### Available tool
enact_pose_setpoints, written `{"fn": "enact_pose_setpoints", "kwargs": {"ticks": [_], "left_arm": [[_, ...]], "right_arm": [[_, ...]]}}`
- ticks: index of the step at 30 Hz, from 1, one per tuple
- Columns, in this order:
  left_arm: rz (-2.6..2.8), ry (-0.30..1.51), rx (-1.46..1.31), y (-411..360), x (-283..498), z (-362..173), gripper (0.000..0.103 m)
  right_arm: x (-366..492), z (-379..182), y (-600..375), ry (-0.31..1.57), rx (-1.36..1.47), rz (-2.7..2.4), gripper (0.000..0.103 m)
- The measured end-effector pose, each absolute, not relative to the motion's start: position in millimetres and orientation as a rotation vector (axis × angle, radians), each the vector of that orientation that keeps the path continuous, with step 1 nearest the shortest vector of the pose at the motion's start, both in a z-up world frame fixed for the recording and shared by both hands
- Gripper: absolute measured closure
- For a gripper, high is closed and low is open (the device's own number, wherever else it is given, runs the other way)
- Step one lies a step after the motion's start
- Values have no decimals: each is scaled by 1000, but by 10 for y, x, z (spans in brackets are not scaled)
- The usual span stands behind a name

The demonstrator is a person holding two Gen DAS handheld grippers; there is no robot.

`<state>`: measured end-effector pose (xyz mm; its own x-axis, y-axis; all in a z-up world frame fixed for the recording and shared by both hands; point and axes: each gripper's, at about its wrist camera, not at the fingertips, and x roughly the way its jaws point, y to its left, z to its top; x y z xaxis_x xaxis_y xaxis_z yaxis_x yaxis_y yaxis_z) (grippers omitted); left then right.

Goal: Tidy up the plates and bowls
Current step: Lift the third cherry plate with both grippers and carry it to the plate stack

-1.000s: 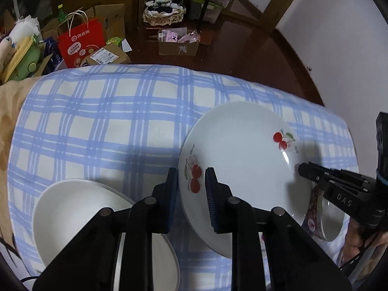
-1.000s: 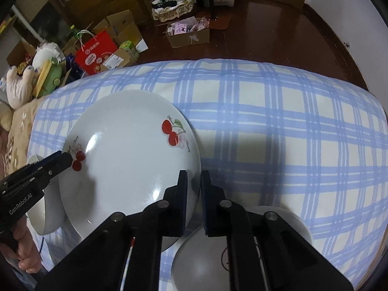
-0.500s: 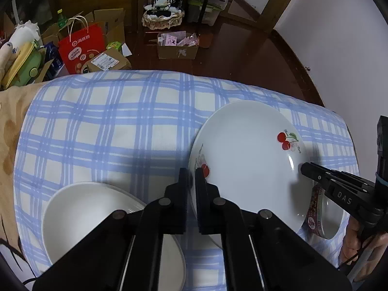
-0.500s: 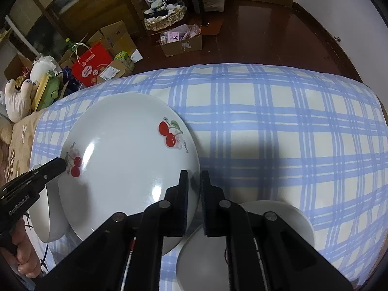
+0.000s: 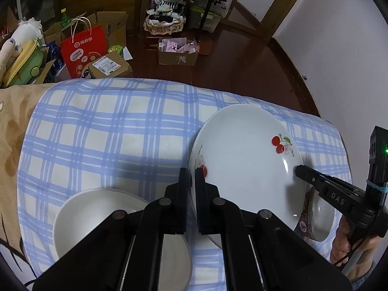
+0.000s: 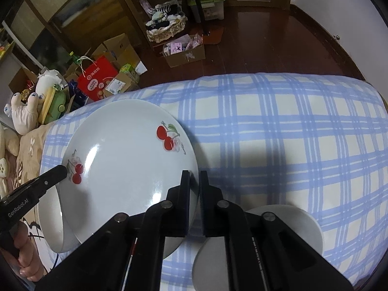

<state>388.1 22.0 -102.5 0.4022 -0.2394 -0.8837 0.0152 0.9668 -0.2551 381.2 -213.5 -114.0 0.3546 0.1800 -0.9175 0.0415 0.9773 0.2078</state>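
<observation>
A white plate with cherry prints (image 5: 242, 169) (image 6: 126, 160) is held by its two opposite rims over the blue checked cloth (image 5: 109, 133). My left gripper (image 5: 192, 171) is shut on the rim by one cherry print; its tip (image 6: 60, 169) shows in the right wrist view. My right gripper (image 6: 194, 173) is shut on the opposite rim, and its tip (image 5: 299, 169) shows in the left wrist view. A stack of plain white plates (image 5: 97, 215) lies below left of the cherry plate. A red-patterned bowl (image 5: 315, 218) sits under its right edge.
Seen from the right wrist, a white bowl (image 6: 48, 220) lies under the plate's left side and a round white dish (image 6: 291, 220) sits beneath my right fingers. Beyond the table's far edge are a red bag (image 5: 84, 48), boxes (image 5: 177, 55) and a dark wooden floor.
My left gripper's jaws closed from a clear gap onto the plate's rim. The right jaws stayed pinched on the other rim. The plate shifted only slightly in both views.
</observation>
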Motion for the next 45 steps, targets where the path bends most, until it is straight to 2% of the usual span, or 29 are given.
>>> {"fn": "enact_pose_setpoints", "kwargs": {"ticks": [18,30,45], "left_arm": [[-194,1145,-233,215,3588,-703,98],[-270,1085,-250,33,2909,-207,98],[-309,1080,-183,-306,2091,54,98]], "right_arm": [[3424,-716,-2235,1159,223,107,97],[2789,-259,-2440,1123,216,97,97],[1854,44,-2636,1099,234,30,97]]}}
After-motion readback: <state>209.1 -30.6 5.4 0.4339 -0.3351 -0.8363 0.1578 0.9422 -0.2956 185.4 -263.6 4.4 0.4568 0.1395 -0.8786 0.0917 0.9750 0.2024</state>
